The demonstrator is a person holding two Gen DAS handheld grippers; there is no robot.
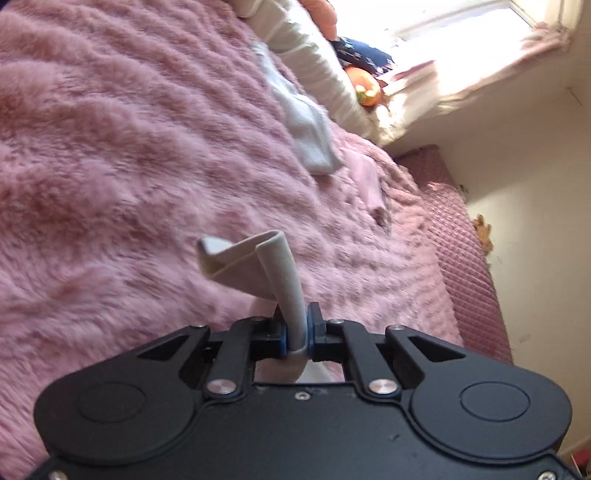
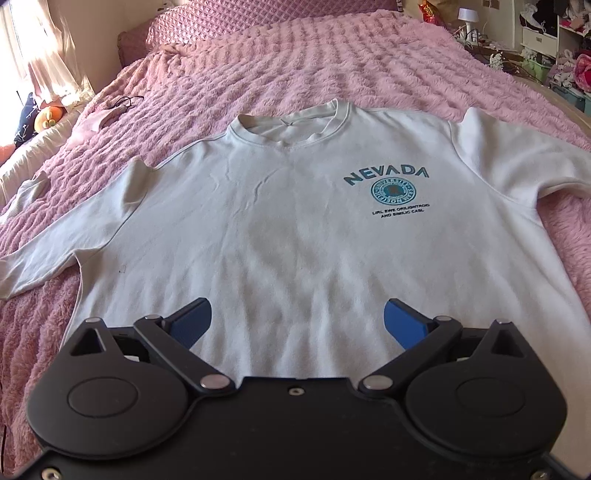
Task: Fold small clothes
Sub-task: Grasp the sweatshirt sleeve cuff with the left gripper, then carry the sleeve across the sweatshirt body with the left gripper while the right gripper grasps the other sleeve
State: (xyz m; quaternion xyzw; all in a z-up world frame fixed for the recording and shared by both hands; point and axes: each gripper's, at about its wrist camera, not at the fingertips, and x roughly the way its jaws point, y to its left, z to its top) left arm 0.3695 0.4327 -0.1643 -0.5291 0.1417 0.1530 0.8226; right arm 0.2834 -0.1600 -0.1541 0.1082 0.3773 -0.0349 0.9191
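A pale grey-white sweatshirt with a teal "NEVADA" print lies flat, front up, on the pink fluffy bedspread, sleeves spread to both sides. My right gripper is open over the shirt's lower hem, holding nothing. My left gripper is shut on a ribbed edge of the sweatshirt, a cuff or hem, which stands up folded above the bedspread. Which part of the shirt it is cannot be told.
A small white cloth and a pale pink garment lie on the bed toward the pillows. An orange plush toy sits by the bright window. A quilted pink headboard is behind; cluttered shelves at right.
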